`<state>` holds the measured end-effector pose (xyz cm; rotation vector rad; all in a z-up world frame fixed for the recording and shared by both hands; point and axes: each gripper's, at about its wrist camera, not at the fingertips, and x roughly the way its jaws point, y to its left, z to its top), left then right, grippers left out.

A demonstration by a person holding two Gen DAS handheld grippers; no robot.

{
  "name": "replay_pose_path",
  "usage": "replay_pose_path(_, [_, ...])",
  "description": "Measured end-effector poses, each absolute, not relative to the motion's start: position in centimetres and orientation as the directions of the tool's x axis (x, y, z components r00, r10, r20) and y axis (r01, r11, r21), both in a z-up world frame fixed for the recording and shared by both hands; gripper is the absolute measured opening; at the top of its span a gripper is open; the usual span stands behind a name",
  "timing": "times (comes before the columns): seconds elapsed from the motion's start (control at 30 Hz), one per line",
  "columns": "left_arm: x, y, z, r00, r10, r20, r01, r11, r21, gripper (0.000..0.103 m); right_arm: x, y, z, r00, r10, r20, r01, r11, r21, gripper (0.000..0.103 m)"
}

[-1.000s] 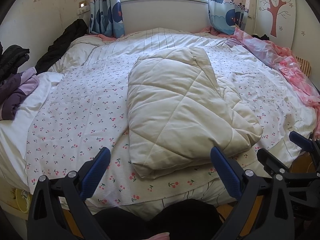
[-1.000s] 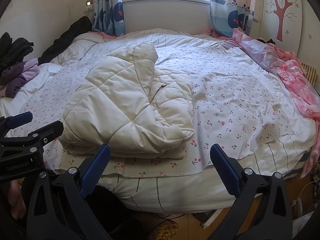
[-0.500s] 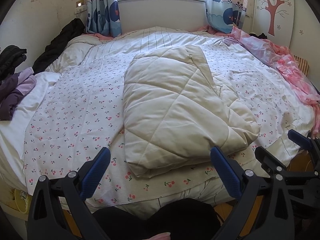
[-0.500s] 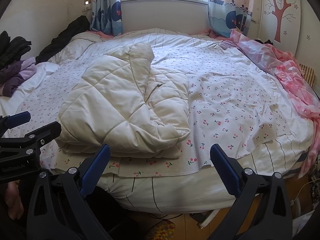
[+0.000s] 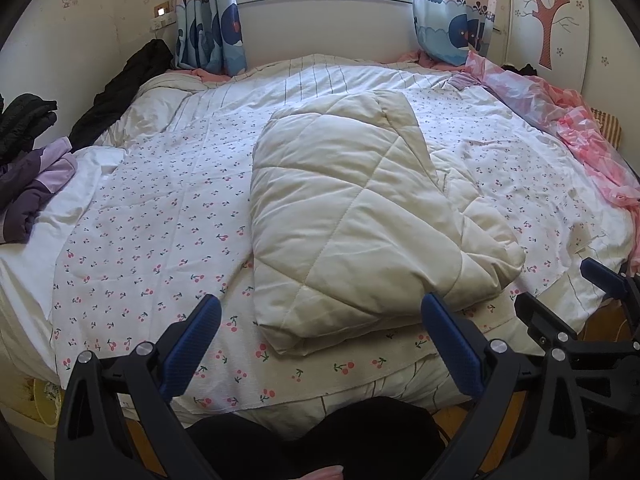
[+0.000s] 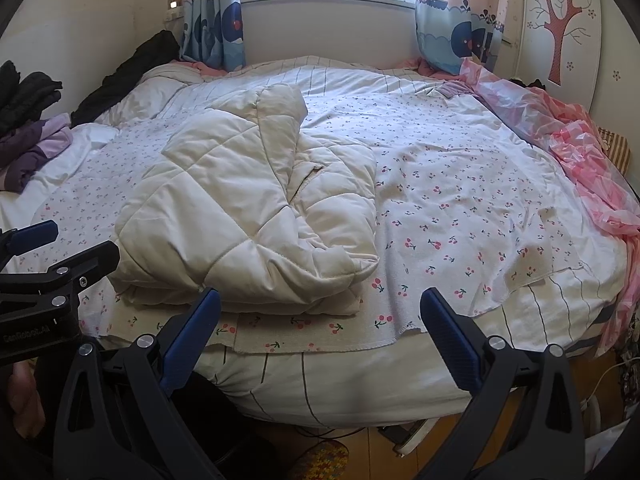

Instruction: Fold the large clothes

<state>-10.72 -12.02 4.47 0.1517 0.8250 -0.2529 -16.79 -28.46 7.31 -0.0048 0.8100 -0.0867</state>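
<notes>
A cream quilted jacket lies folded into a thick bundle on the cherry-print sheet, near the bed's front edge. My left gripper hovers open just in front of the jacket's near edge, with nothing between its blue pads. In the right wrist view the same jacket sits left of centre, with a loose flap on its right side. My right gripper is open over the bed's front edge, right of the jacket's near corner. Each gripper shows at the other view's side edge.
Dark and purple clothes are piled at the bed's left side, with a black garment by the wall. Pink plastic sheeting runs along the right edge. The window and curtains stand behind. A person's dark-clad legs are below.
Both grippers have drifted slightly, so the jacket sits a little further left and lower in each view. The jacket itself has not moved, and both grippers stay open.
</notes>
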Motion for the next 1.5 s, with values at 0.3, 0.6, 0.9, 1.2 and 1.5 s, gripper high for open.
replay_pose_path(0.3, [-10.95, -12.3, 4.57, 0.661, -0.146, -0.736, 0.278, 0.959, 0.059, 0.096, -16.86, -28.65, 7.22, 0.686, -0.079, -0.723, 0.078, 0.996, -0.035, 0.096])
replay_pose_path(0.6, [-10.99, -12.24, 4.53, 0.665, -0.141, -0.734, 0.276, 0.959, 0.065, 0.096, -16.81, -28.67, 7.13, 0.684, -0.078, -0.726, 0.077, 0.996, -0.034, 0.096])
replay_pose_path(0.9, [-10.97, -12.31, 4.5, 0.664, -0.14, -0.734, 0.276, 0.959, 0.067, 0.096, -16.73, -28.73, 6.95, 0.681, -0.074, -0.729, 0.075, 0.997, -0.031, 0.096])
replay_pose_path(1.2, [-10.97, -12.25, 4.54, 0.668, -0.138, -0.731, 0.268, 0.961, 0.064, 0.096, -16.74, -28.71, 6.94, 0.68, -0.073, -0.73, 0.074, 0.997, -0.03, 0.096])
replay_pose_path(1.5, [-11.07, -12.56, 4.4, 0.662, -0.113, -0.741, 0.259, 0.962, 0.085, 0.096, -16.67, -28.79, 6.82, 0.679, -0.067, -0.731, 0.07, 0.997, -0.026, 0.096])
